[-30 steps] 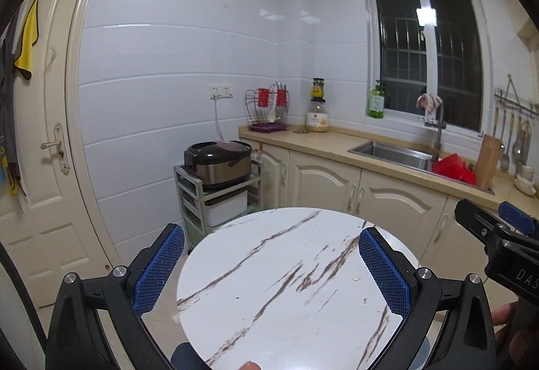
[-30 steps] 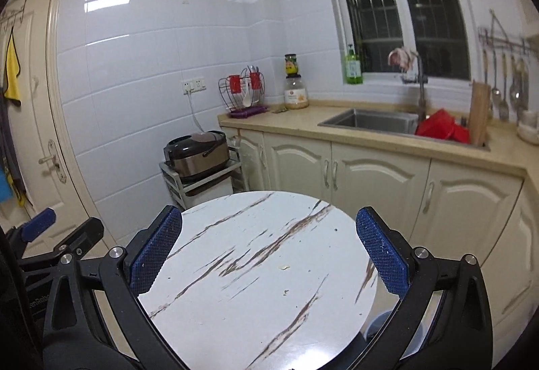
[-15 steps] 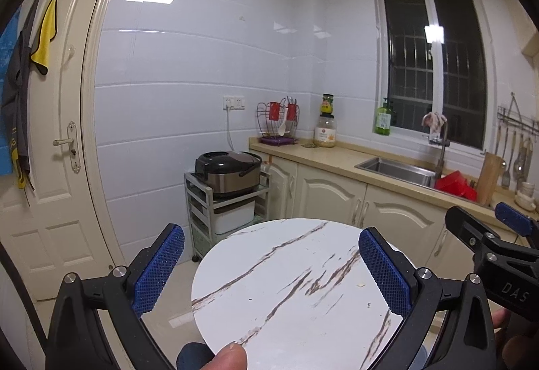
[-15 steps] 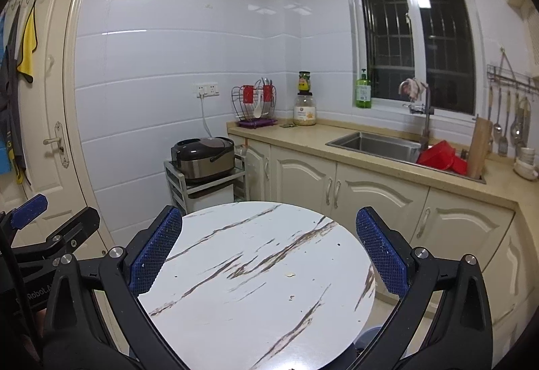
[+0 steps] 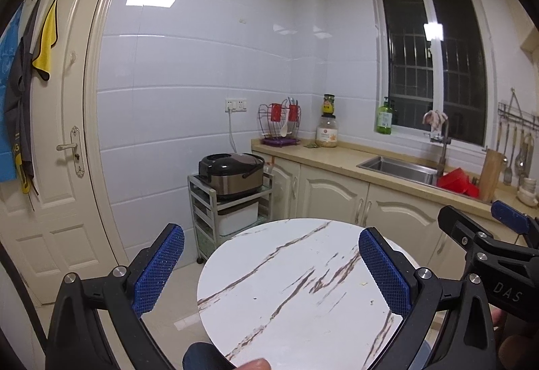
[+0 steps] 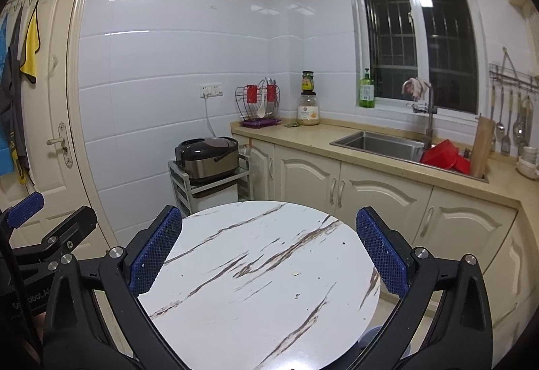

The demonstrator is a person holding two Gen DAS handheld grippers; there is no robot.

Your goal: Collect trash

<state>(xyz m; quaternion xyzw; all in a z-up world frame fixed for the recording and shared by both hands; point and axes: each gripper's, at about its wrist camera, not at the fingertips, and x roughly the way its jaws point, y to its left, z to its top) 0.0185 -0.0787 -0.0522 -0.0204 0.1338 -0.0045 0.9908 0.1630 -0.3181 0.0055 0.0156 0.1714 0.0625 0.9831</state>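
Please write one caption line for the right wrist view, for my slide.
Open right gripper above a round marble-pattern table bearing a few crumbs, kitchen counter behind.

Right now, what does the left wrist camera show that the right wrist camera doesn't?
Only the left wrist view shows a fingertip at its bottom edge and the right gripper from the side. Only the right wrist view shows the left gripper from the side. Both share the round marble table, rice cooker, sink and door.

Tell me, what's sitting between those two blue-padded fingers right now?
Nothing is held. In the right wrist view, the right gripper stands open over the round marble table, bare except for tiny crumbs.
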